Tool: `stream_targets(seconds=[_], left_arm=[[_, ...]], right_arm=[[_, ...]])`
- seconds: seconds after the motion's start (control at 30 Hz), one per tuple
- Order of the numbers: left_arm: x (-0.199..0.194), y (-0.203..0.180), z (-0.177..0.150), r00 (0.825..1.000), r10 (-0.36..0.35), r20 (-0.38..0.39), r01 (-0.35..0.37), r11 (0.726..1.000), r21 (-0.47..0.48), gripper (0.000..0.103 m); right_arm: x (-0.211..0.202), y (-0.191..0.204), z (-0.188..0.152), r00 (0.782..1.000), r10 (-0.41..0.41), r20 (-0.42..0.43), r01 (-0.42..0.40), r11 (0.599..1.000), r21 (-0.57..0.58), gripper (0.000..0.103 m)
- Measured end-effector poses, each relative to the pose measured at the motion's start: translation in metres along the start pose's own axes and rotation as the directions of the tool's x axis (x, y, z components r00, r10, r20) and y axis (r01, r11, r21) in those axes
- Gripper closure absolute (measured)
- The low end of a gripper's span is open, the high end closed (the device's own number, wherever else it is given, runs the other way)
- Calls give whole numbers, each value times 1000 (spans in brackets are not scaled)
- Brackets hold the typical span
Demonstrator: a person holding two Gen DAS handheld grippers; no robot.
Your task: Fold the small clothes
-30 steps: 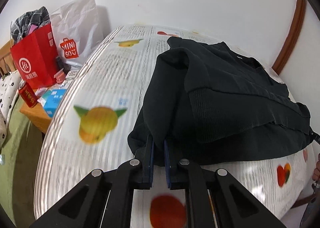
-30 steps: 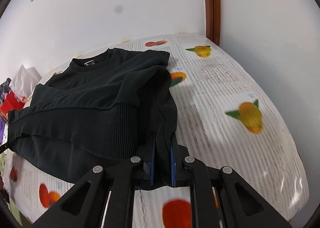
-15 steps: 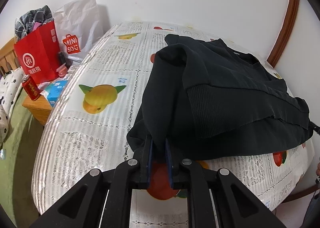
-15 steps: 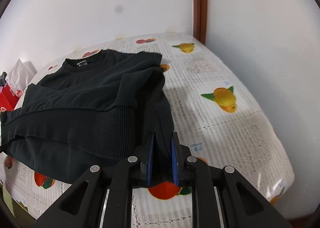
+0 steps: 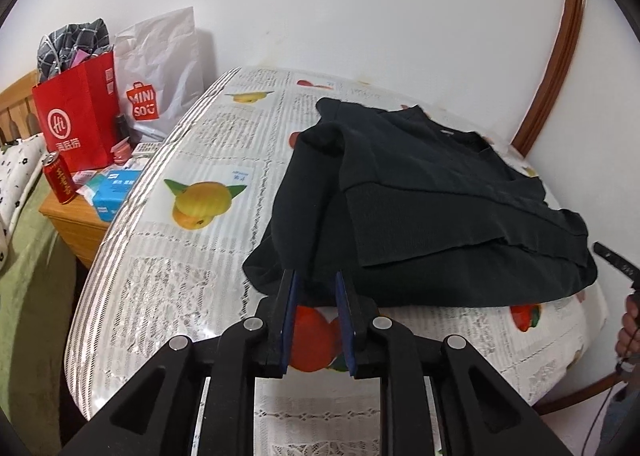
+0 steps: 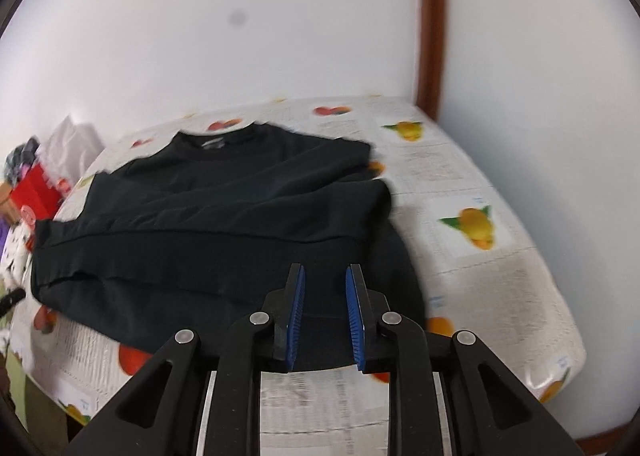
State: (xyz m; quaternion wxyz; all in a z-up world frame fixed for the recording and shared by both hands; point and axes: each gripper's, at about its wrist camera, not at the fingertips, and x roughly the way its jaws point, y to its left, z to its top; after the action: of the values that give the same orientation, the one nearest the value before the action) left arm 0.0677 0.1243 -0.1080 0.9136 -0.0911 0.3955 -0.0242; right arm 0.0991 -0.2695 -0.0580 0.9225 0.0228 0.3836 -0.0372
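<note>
sweater [image 5: 432, 192] hem folded up over chest on table [image 5: 192, 280]; left gripper [image 5: 316, 288] and right gripper [image 6: 325, 288] just parted, empty; further folds probably left

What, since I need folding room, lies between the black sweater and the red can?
In the left wrist view, bare fruit-print table cover beside the black sweater, then, past its edge, a blue box by the red can.

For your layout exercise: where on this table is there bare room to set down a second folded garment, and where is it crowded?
Free: the tablecloth left of the black sweater, toward the bedside stand; and the stretch right of it toward the corner. Crowded: the bedside stand with bags, can and boxes.
</note>
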Motion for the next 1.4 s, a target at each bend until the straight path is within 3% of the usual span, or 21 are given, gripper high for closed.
stream_targets(seconds=[0.37, 0.8, 0.93, 1.4], left_arm=[[23, -21, 9, 994, -107, -27, 108, 994, 32, 85], [38, -21, 5, 992, -99, -74, 100, 995, 3, 84], [51, -18, 2, 988, -79, -134, 76, 997, -30, 83], [60, -21, 1, 989, -56, -140, 55, 998, -5, 82]], right_arm=[[23, 35, -7, 995, 75, -64, -75, 997, 2, 82], [35, 55, -16, 990, 93, -109, -95, 995, -15, 82], [41, 59, -17, 990, 78, -120, -82, 996, -26, 82], [51, 61, -24, 989, 67, -129, -71, 997, -21, 79]])
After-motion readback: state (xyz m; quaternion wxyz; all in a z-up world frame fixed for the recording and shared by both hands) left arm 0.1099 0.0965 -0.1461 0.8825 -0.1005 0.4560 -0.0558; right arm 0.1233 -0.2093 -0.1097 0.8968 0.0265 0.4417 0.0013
